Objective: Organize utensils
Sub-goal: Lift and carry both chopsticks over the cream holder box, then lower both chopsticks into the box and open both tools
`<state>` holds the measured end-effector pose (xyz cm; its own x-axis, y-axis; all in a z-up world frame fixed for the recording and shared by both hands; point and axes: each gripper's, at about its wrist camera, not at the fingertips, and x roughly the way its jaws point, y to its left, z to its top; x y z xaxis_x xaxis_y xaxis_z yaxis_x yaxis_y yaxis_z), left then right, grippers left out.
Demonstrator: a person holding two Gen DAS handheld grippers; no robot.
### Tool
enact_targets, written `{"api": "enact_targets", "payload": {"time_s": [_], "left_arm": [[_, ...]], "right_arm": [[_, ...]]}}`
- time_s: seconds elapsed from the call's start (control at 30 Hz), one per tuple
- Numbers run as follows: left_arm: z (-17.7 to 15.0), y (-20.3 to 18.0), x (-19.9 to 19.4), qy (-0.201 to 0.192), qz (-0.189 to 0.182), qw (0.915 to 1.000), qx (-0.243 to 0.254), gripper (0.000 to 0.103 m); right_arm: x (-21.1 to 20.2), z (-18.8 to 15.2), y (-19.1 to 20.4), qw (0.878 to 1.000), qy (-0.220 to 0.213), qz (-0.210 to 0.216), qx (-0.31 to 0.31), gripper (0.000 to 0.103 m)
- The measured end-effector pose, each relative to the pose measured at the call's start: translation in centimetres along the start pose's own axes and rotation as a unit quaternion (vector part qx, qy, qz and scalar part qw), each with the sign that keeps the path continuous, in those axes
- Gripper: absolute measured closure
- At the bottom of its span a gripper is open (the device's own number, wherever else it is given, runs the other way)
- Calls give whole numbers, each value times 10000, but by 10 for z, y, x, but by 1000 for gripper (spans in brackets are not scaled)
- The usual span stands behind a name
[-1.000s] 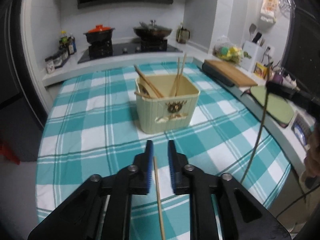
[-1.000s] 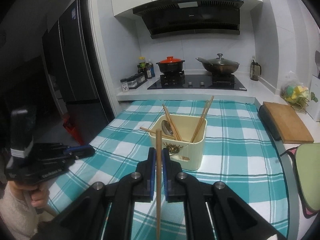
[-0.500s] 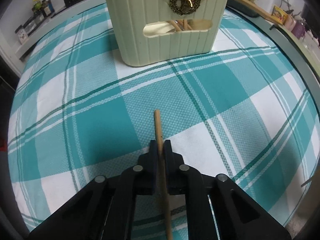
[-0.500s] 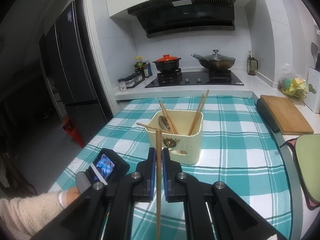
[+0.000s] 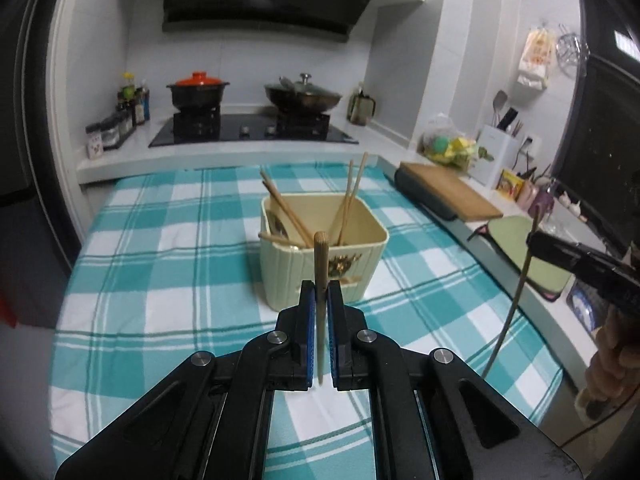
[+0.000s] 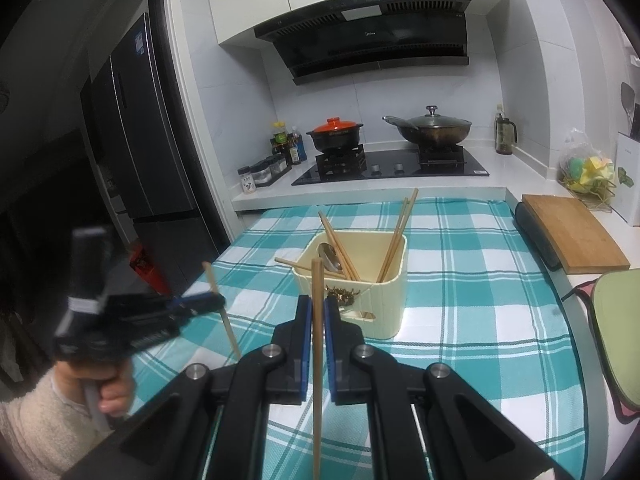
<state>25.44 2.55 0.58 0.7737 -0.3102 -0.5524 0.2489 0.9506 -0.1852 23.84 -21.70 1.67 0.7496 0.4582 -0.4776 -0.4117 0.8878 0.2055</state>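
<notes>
Each gripper pinches one chopstick. The left gripper (image 5: 320, 300) is clamped on a pale wooden chopstick (image 5: 321, 264), nearly upright, its blunt end rising at 12 o'clock in front of the bin (image 5: 320, 268). The right gripper (image 6: 316, 312) is closed on its own chopstick (image 6: 317, 340), a long straight tan stick running from 12 to 6 o'clock.

The cream ribbed bin sits mid-table on the teal checked cloth (image 5: 160, 280), holding several chopsticks leaning outward. Only the right view shows a metal spoon (image 6: 330, 258) inside, and the left gripper from the side at 9 o'clock. Only the left view shows the right gripper at 3 o'clock.
</notes>
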Motion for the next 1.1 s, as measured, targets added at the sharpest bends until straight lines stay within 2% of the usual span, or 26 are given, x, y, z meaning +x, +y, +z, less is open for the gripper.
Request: {"api": "enact_targets", "payload": {"time_s": [0.13,0.37,0.53,0.67,0.77,0.9,1.0,1.1], "left_arm": [[11,2,-15,-306,-3,9995,-31,99],[38,0,-26,-490,-186,9986,-93,99],[90,-1,-36,-810,-152,9966,0,99],[127,2,-17,-920,39,9957,54,99],[142,7,15,-740,159,9971,69,99],[142,16,69,-188,152,9997,-7,99],[133,22,107,260,133,9995,-77,99],[121,27,140,648,148,9977,-136,98]], "right_arm": [[-1,7,4,9999,-104,-24,-30,97],[4,32,5,9990,-405,-152,-115,97],[10,81,10,9938,-1031,-213,-352,97],[29,124,13,9871,-1497,-265,-512,97],[58,149,7,9831,-1714,-345,-542,97],[107,155,-7,9851,-1585,-403,-535,97],[147,147,-18,9905,-1180,-435,-554,97],[187,131,-31,9965,-543,-382,-504,97]]}}
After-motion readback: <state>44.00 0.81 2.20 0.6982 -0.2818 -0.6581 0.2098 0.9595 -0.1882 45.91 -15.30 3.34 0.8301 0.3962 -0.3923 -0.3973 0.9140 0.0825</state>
